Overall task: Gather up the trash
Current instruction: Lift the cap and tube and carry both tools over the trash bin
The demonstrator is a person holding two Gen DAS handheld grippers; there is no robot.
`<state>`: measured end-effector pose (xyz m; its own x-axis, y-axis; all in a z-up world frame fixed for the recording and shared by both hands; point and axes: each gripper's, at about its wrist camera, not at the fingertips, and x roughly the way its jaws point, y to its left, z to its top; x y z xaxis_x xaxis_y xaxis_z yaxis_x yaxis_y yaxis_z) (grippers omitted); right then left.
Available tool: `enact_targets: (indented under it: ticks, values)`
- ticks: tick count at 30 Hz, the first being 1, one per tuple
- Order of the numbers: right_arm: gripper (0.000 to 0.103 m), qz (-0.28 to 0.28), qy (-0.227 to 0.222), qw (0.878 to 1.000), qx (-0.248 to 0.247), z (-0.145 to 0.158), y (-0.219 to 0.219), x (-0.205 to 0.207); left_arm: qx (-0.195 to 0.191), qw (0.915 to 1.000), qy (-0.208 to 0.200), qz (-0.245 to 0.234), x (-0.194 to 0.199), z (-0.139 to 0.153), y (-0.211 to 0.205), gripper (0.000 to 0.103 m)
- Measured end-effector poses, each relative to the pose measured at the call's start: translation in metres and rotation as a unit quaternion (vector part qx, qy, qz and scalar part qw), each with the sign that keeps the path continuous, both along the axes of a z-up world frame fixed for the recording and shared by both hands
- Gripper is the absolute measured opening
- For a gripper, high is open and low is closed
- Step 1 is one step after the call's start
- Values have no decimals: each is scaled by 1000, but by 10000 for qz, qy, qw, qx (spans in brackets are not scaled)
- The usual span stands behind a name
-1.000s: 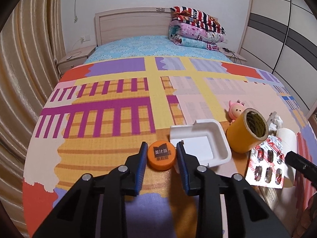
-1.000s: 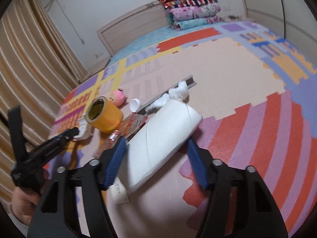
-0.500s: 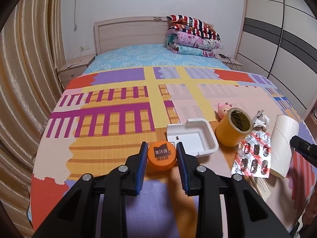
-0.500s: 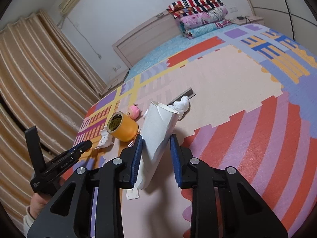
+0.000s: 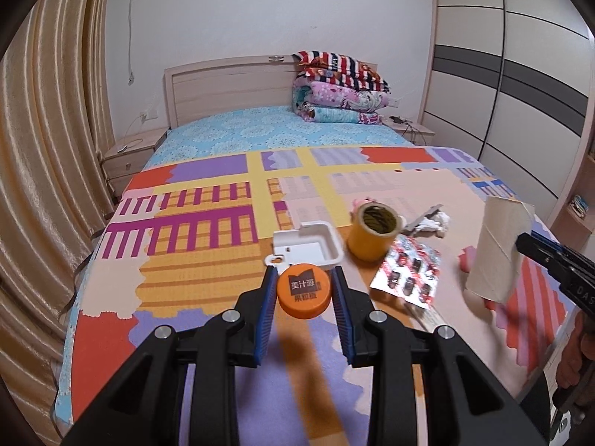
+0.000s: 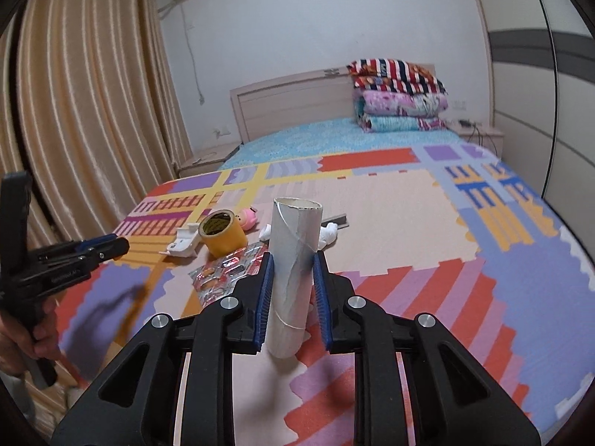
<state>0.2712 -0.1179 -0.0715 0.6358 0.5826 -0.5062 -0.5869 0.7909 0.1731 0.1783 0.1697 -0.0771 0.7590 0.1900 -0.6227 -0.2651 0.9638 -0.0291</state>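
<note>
Both loads are up off the mat (image 5: 208, 245); the step in hand looks like carrying them off to wherever trash goes (no bin in either view).

Largest first: tube (image 6: 293, 278) stands upright in the right gripper (image 6: 293, 290), whose jaws have just been closing, pads now pressing its lower half. It's thin card, so I'd hold that squeeze and not go tighter, or it folds. Keep it vertical; top half overhangs the pads and will lever out if tilted.

Cap (image 5: 305, 291) sits pinched edge-on between the left gripper (image 5: 305, 297) pads, narrow opening, face toward the camera. Grip is on the rim only, so move smoothly; a jerk could pop it out.

Left on the mat, from the cap: tape roll (image 5: 373, 236) at 1 o'clock, white tray (image 5: 308, 247) at 12, blister pack (image 5: 409, 277) at 3, tissue wad (image 5: 433, 223) at 2. Lift clear of the tray before swinging away.
</note>
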Motion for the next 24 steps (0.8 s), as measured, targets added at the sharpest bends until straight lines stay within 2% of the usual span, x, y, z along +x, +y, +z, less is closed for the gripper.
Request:
enact_targets:
  ticks: [8,15,18,20,24]
  values:
    - [22,266,-457,9985,-114,12,-19,-31,43,9992,-161,-375,-23,10,-44,29]
    - [22,613,-1278,9895,-275,25,-38,-75,126,9969,-243,-737,-47,17,-87,29]
    - [22,799,-1492,9852,-276,31,-47,-98,118,9956,-260,-896,-59,19,-103,29]
    - [22,880,-1557,9833,-342,34,-52,-112,103,9949,-248,-971,-67,18,-112,29]
    - [22,1092,-1340,9843,-346,31,-68,-134,8,9938,-185,-1098,-85,13,-131,29]
